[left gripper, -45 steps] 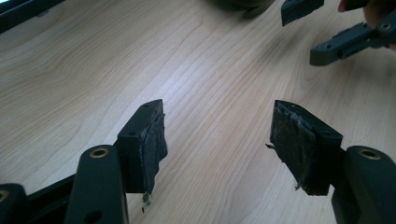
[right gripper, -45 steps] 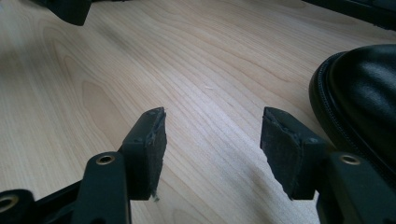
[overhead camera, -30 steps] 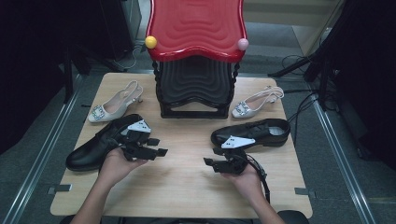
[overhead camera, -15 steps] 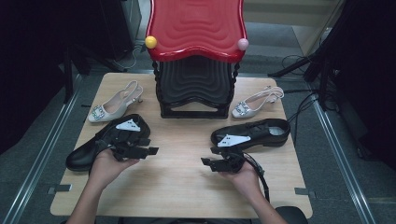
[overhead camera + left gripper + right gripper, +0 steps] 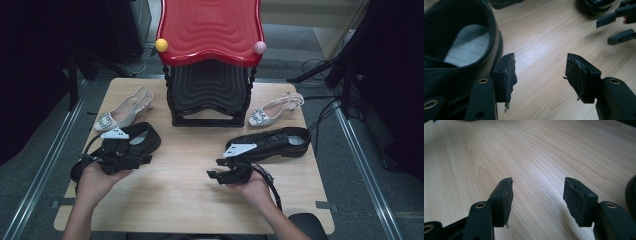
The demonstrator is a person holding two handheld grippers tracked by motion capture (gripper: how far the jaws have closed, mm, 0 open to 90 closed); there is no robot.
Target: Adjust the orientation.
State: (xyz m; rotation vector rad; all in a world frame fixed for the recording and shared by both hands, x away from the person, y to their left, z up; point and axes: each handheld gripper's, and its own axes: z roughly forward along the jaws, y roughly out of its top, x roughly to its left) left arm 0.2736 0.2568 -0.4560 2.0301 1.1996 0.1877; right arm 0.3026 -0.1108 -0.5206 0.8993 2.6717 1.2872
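The left gripper (image 5: 142,160) has its fingers (image 5: 507,75) spread wide with nothing but bare wood between them; in the left gripper view the left black shoe (image 5: 456,50) lies just beside the near finger, its dark opening and grey insole facing up, and whether the finger touches the shoe's side I cannot tell; the right gripper (image 5: 214,169) likewise has its fingers (image 5: 502,201) released and parted over bare wood, gripping nothing; taking the red-topped black stand (image 5: 210,85) at the far middle of the counter (image 5: 185,200) as the landmark, the left black shoe (image 5: 135,142) sits in front of the stand and off to its left, with the left gripper lying against its near side and the left hand (image 5: 97,175) wrapped round the gripper; the right black shoe (image 5: 280,142) rests in front of the stand and to its right, just beyond the right gripper, whose fingers point toward the middle of the counter; the right hand (image 5: 250,187) holds that gripper from below; one pale heeled sandal (image 5: 122,112) lies left of the stand and another pale sandal (image 5: 275,110) right of it, each farther back than the black shoe on its side; a yellow ball (image 5: 161,45) and a pink ball (image 5: 260,47) cap the stand's front corners.
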